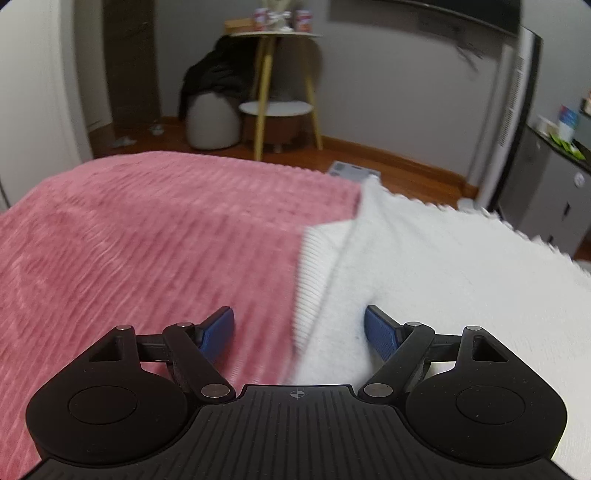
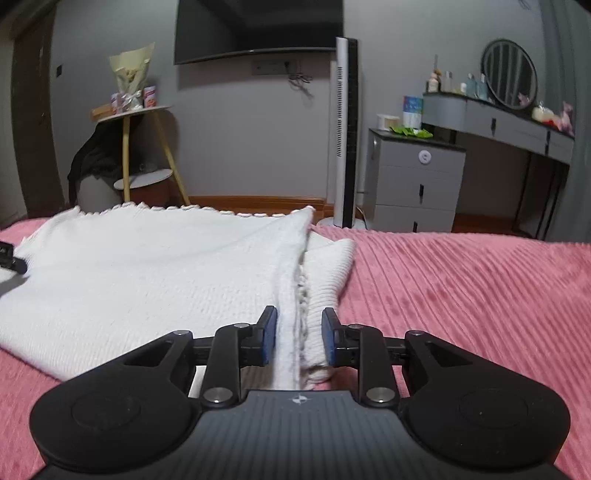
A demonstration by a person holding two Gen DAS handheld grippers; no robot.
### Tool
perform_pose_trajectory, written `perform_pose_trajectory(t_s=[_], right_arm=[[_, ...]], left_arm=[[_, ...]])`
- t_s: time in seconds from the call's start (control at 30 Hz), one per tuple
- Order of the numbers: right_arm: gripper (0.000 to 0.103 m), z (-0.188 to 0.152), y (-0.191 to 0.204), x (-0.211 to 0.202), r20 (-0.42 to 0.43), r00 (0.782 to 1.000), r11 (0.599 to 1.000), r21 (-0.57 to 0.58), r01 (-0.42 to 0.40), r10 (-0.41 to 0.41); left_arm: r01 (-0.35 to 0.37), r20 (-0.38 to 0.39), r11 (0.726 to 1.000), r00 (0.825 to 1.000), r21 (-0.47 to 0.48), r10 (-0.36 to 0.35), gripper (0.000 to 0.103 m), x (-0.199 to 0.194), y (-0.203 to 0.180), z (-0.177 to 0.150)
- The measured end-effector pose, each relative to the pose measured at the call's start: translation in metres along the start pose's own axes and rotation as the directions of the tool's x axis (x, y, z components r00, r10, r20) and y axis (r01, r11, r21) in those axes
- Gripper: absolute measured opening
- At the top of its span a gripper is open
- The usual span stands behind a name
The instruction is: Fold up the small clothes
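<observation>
A white knit sweater lies flat on the pink bedspread; it also shows in the left wrist view. Its ribbed sleeve is folded along the right side. My right gripper sits low at that right edge, its blue pads close on either side of the bunched fabric, gripping it. My left gripper is wide open over the sweater's left edge, one pad above the bedspread, the other on the knit. The left view is motion-blurred.
Beyond the bed stand a wooden side table with a bouquet, a tower fan, a grey drawer unit and a vanity desk with a round mirror. A wall TV hangs above.
</observation>
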State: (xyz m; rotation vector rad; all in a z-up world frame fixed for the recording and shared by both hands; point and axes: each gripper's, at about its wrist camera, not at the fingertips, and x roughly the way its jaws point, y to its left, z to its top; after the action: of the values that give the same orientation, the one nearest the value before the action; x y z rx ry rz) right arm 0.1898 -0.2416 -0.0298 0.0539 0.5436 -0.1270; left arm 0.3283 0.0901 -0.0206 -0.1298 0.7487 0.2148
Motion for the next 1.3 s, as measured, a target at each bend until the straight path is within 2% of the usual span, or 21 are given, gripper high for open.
perform_pose_trajectory(t_s=[0.07, 0.1, 0.2, 0.27, 0.37, 0.47, 0.53, 0.57, 0.6, 0.63, 0.67, 0.77, 0.87, 0.9, 0.97, 1.07, 1.13, 1.2, 1.3], right_arm=[[0.024, 0.002, 0.002, -0.003, 0.023, 1.0, 1.0, -0.004, 0.012, -0.011], [0.024, 0.003, 0.005, -0.007, 0.05, 0.999, 1.0, -0.013, 0.014, -0.014], [0.024, 0.004, 0.011, -0.018, 0.136, 0.99, 0.999, -0.031, -0.013, 0.017], [0.024, 0.005, 0.022, -0.022, 0.169, 0.983, 0.996, -0.052, -0.069, 0.076], [0.024, 0.003, 0.04, -0.016, 0.153, 0.978, 0.987, -0.103, -0.126, 0.141], [0.024, -0.004, 0.047, 0.0, 0.062, 0.989, 0.983, -0.136, -0.121, 0.131], [0.024, -0.007, 0.036, 0.009, 0.032, 0.995, 0.99, -0.11, -0.092, 0.096], [0.02, -0.005, 0.029, 0.011, 0.028, 0.996, 0.993, -0.086, -0.083, 0.086], [0.005, -0.003, 0.024, 0.012, 0.029, 0.998, 0.996, -0.08, -0.05, 0.052], [0.0, -0.002, 0.021, 0.013, 0.036, 0.999, 0.996, -0.087, -0.014, 0.017], [0.0, -0.002, 0.017, 0.015, 0.036, 0.999, 0.996, -0.085, -0.013, 0.016], [0.0, -0.002, 0.014, 0.017, 0.029, 0.999, 0.997, -0.07, -0.022, 0.024], [0.0, -0.001, 0.017, 0.017, 0.028, 0.999, 0.997, -0.072, -0.022, 0.024], [0.0, -0.001, 0.015, 0.017, 0.026, 0.999, 0.998, -0.062, -0.028, 0.03], [0.0, -0.001, 0.013, 0.017, 0.024, 0.999, 0.998, -0.052, -0.034, 0.036], [0.0, -0.002, 0.013, 0.016, 0.026, 0.999, 0.998, -0.055, -0.034, 0.035], [0.0, -0.002, 0.011, 0.016, 0.025, 0.999, 0.998, -0.049, -0.045, 0.046], [0.0, -0.002, 0.008, 0.016, 0.025, 0.998, 0.998, -0.037, -0.058, 0.059], [0.001, -0.001, 0.005, 0.015, 0.031, 0.996, 0.997, -0.026, -0.078, 0.079]], left_arm=[[-0.002, 0.009, 1.0, 1.0, -0.001, 0.002, 0.082, -0.006, 0.001, 0.002], [0.022, 0.015, 1.0, 1.0, -0.004, -0.021, 0.081, -0.012, 0.0, 0.002], [0.144, 0.013, 0.989, 0.99, -0.039, -0.144, 0.082, -0.032, -0.004, 0.001], [0.236, 0.04, 0.971, 0.971, -0.048, -0.234, 0.084, -0.044, -0.013, -0.001], [0.293, 0.058, 0.954, 0.953, 0.066, -0.296, 0.09, -0.052, -0.046, -0.008], [0.254, 0.009, 0.951, 0.966, 0.176, -0.26, 0.092, -0.031, -0.074, -0.018], [0.191, -0.035, 0.957, 0.982, 0.217, -0.187, 0.094, -0.011, -0.085, -0.028], [0.172, 0.004, 0.951, 0.984, 0.259, -0.179, 0.097, -0.01, -0.088, -0.034], [0.145, 0.032, 0.94, 0.986, 0.309, -0.162, 0.097, -0.011, -0.092, -0.038], [0.125, 0.049, 0.931, 0.987, 0.342, -0.151, 0.097, -0.014, -0.095, -0.039], [0.119, 0.057, 0.931, 0.987, 0.345, -0.148, 0.096, -0.017, -0.095, -0.037], [0.101, 0.054, 0.954, 0.991, 0.283, -0.121, 0.095, -0.015, -0.086, -0.018], [0.081, 0.022, 0.975, 0.996, 0.208, -0.087, 0.094, 0.004, -0.069, 0.002], [0.089, 0.012, 0.975, 0.996, 0.202, -0.093, 0.094, 0.009, -0.068, 0.006], [0.043, 0.02, 0.972, 0.999, 0.232, -0.048, 0.095, 0.021, -0.069, 0.012], [-0.013, 0.027, 0.97, 1.0, 0.242, 0.007, 0.102, 0.041, -0.065, 0.013], [-0.002, 0.0, 0.99, 1.0, 0.139, 0.002, 0.103, 0.045, -0.049, 0.019], [0.012, -0.038, 0.999, 0.999, 0.033, -0.011, 0.103, 0.038, -0.033, 0.021], [0.046, -0.02, 0.999, 0.999, 0.011, -0.046, 0.102, 0.006, -0.016, 0.014]])
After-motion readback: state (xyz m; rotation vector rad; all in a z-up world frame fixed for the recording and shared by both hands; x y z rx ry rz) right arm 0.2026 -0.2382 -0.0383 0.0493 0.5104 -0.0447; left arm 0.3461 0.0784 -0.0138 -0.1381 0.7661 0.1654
